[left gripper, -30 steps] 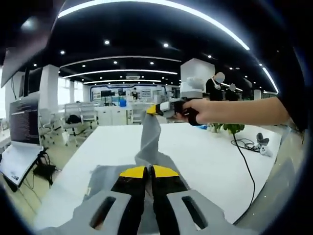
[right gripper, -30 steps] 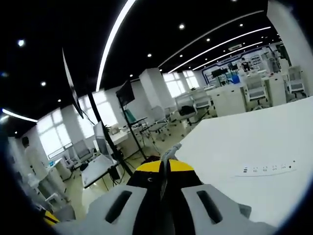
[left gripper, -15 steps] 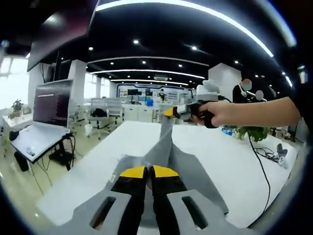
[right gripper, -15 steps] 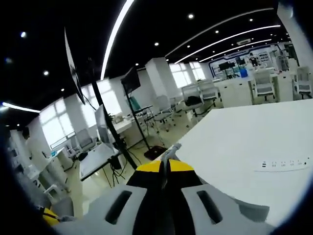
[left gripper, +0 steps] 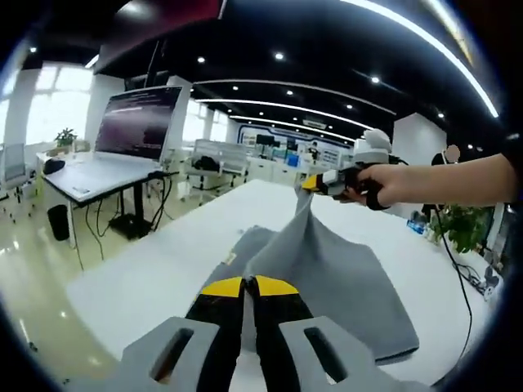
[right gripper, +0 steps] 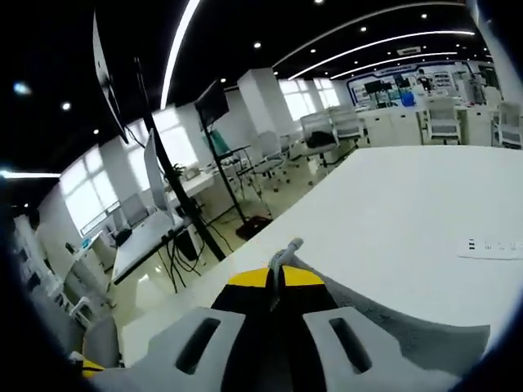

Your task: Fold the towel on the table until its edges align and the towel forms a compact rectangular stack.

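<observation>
A grey towel (left gripper: 327, 273) hangs stretched above the white table (left gripper: 155, 269), held up by two corners. My left gripper (left gripper: 248, 286) is shut on the near corner, yellow tips pressed together over the cloth. In the left gripper view my right gripper (left gripper: 313, 183) is farther off, held by a hand (left gripper: 388, 184), and it pinches the far corner so the towel rises to a peak there. In the right gripper view my right gripper (right gripper: 276, 278) is shut with a grey towel corner (right gripper: 284, 251) poking out between the tips, and grey cloth (right gripper: 409, 327) drapes to the right.
A desk with a large monitor (left gripper: 137, 122) and cables stands left of the table. A power strip (right gripper: 494, 245) lies on the white table (right gripper: 392, 212). Office chairs (right gripper: 327, 131) and more desks fill the room behind. A potted plant (left gripper: 458, 229) sits at the right.
Both views have swung left and tilted down toward the table. The towel has spread wider and lies more over the table, both corners still held.
</observation>
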